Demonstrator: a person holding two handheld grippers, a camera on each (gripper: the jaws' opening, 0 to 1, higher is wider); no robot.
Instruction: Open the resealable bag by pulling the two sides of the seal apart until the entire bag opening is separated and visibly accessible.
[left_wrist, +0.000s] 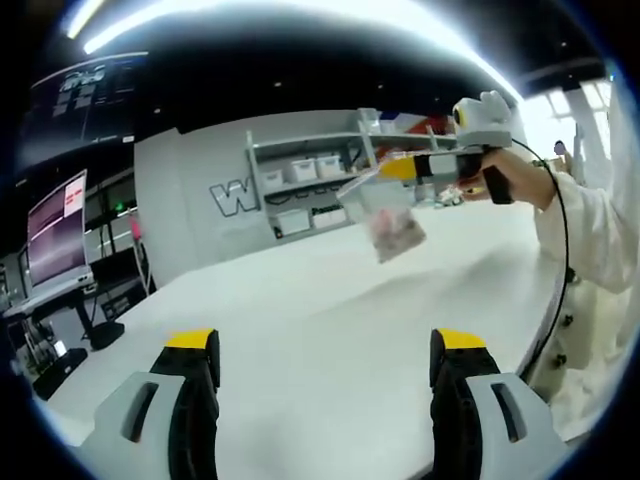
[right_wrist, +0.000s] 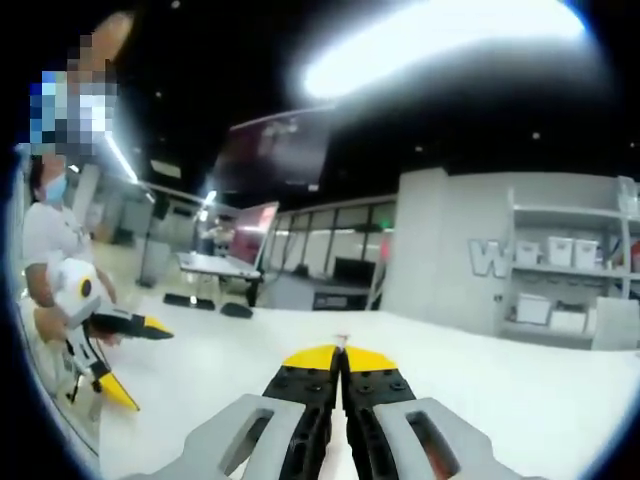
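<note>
L tongs (left_wrist: 327, 360) wide over white table (left_wrist: 330, 300); R tongs (right_wrist: 341, 355) pinch clear bag (left_wrist: 385, 222); wall "W".

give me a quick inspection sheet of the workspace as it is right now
surface: white table, bare where it shows
job's things: resealable bag held up off the table by the right gripper, pinched at its top edge, hanging down with pinkish contents; whether the seal is open cannot be told
clutter: nothing seen on the table
grippers: left gripper jaws wide apart, holding nothing, low over the table; right gripper jaws closed together in its own view
cables: black cable running down from the right gripper along the table edge
surroundings: grey shelving with white bins, a monitor on a stand, a person's white sleeve, ceiling strip lights
</note>
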